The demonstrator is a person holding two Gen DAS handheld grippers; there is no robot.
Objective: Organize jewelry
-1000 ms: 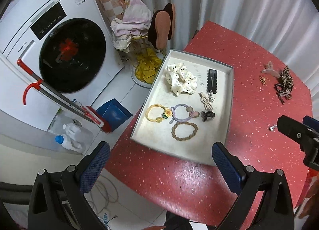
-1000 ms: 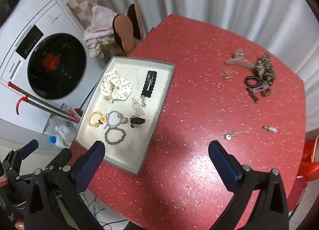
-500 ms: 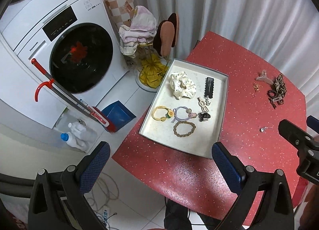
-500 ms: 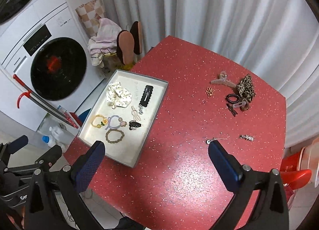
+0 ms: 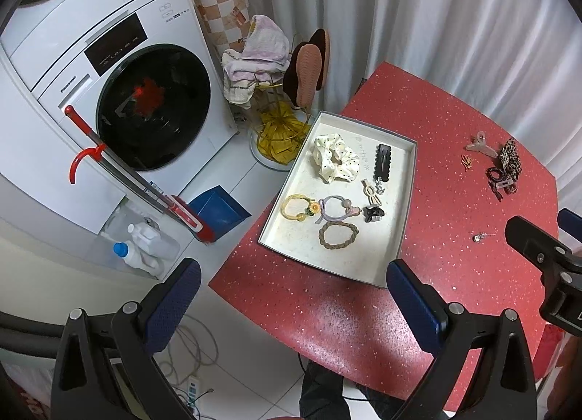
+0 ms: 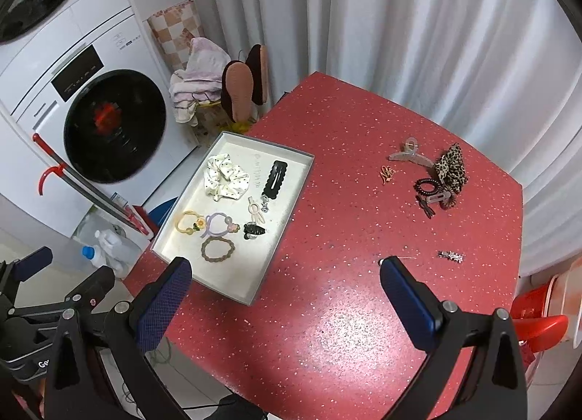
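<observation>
A shallow grey tray [image 5: 406, 202] [image 6: 291, 198] lies at the left of the red table [image 5: 454, 122] [image 6: 345, 136]. It holds a white scrunchie [image 5: 336, 158], a black clip [image 5: 382, 162] and several hair ties. Loose pieces lie at the table's far right: a clear claw clip [image 6: 407, 154], a leopard scrunchie [image 6: 451, 167], a small orange clip [image 6: 387, 174] and a silver clip [image 6: 451, 256]. My left gripper [image 5: 291, 303] and right gripper [image 6: 285, 296] are open, empty and high above the near edge.
A washing machine [image 5: 120, 92] stands left of the table, with a red-handled mop [image 5: 127, 172], a blue dustpan [image 5: 218, 211] and bottles [image 5: 138, 249] on the floor. A rack with towels and slippers [image 5: 287, 67] stands behind the tray. White curtains [image 6: 400, 20] hang behind. A red stool [image 6: 538, 318] is at right.
Both grippers have risen and pulled back from the table, so the tray and loose pieces look smaller. Both stay open and nothing on the table has moved.
</observation>
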